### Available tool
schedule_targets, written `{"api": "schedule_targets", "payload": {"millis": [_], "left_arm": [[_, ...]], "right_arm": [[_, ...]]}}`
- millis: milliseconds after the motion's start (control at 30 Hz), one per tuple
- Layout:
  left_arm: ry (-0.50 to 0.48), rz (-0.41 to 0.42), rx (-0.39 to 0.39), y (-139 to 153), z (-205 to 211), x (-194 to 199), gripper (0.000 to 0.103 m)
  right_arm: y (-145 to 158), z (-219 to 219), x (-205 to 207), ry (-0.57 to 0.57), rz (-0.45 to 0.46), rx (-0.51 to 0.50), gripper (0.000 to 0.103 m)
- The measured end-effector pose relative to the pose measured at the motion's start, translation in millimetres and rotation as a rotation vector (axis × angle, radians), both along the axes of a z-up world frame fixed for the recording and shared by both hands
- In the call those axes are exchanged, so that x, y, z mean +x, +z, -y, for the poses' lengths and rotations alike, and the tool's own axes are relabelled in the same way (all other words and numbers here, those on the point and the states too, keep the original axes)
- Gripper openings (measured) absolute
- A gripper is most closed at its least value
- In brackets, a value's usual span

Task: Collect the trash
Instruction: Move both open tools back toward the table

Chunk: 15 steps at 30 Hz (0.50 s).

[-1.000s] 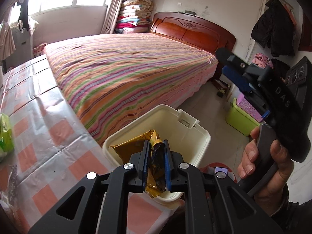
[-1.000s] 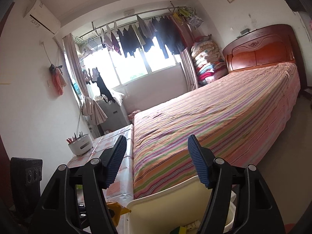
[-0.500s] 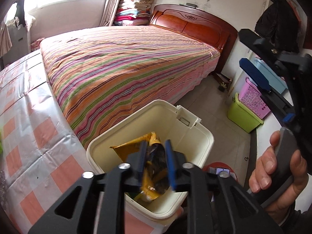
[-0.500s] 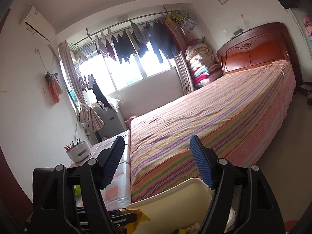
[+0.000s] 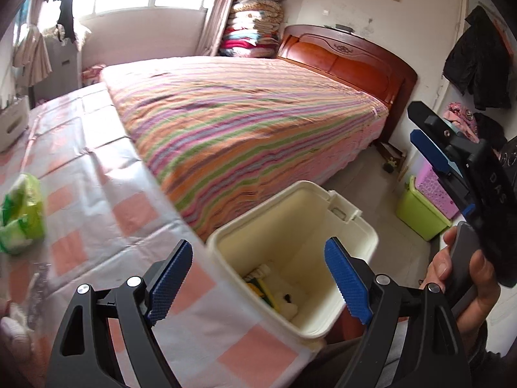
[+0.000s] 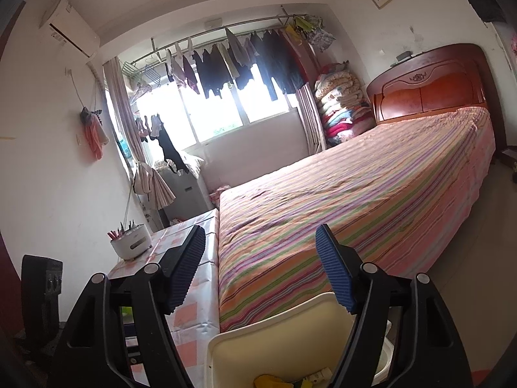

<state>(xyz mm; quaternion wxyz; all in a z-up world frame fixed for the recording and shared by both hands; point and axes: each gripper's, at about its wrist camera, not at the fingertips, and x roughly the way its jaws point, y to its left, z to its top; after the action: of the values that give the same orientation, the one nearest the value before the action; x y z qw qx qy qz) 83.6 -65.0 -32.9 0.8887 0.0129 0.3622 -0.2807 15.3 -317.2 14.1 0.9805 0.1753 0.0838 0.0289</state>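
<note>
A cream plastic trash bin stands at the edge of the checked table, with yellow and white scraps at its bottom. My left gripper is open and empty, just above the bin's near rim. A green crumpled packet lies on the table at the left. My right gripper is open and empty, held above the bin's lid; it also shows in the left wrist view at the right, in a hand.
A striped bed runs beside the table. A white pen holder stands at the table's far end. Green and pink baskets sit on the floor at the right. A clear plastic wrapper lies near my left gripper.
My left gripper has opened and let go of the yellow-brown wrapper, which has dropped into the bin. The left gripper has pulled back toward the table. The right gripper has barely moved.
</note>
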Motion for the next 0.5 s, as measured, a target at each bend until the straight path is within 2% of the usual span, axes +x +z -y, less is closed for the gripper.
{"api": "schedule_targets", "payload": {"millis": [233,400,500], "left_arm": [[0.109,0.075,0.008,0,-56,-8,0.082],[0.171,0.05,-0.029,0,-96,-3,0.082],[0.215,0.068,-0.028,3,-118,-4,0.082]], "right_arm": [[-2,-32,16,0.073,-0.028,-0.036,0.073],[-6,-65,29,0.152,-0.056,-0.057,0.077],[-7,-84,35,0.204,-0.072,-0.056,0.077]]}}
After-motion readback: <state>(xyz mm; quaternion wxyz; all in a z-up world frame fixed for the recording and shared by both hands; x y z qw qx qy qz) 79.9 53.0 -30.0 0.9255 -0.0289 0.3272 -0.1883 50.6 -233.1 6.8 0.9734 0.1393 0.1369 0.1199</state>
